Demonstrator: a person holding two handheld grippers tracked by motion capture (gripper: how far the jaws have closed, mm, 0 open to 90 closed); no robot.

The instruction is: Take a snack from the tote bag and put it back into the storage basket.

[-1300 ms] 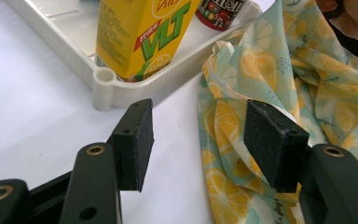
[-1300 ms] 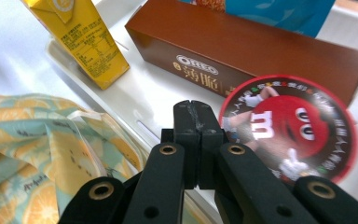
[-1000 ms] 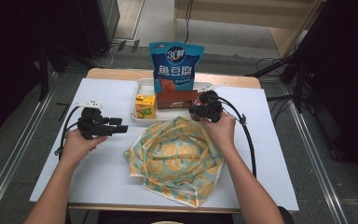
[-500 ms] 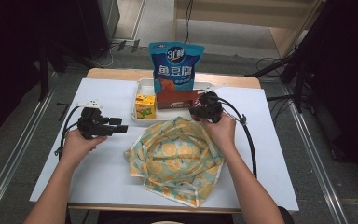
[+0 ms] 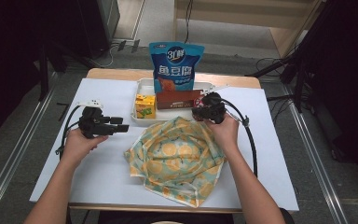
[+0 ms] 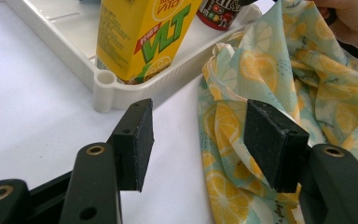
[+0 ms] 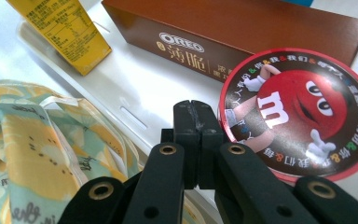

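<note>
A lemon-patterned cloth bag lies crumpled at the middle of the table. Behind it a white tray holds a yellow drink carton, a brown Oreo box, a blue snack pouch and a round M&M's tub. My left gripper is open over bare table, pointing at the bag and the carton. My right gripper is shut on nothing at the tray's front edge, its tips just left of the tub, near the Oreo box.
The table top is covered in white, with bare room left of the bag and to its right past my right forearm. A black cable trails from the right gripper along the table. The tray's corner stands close ahead of the left gripper.
</note>
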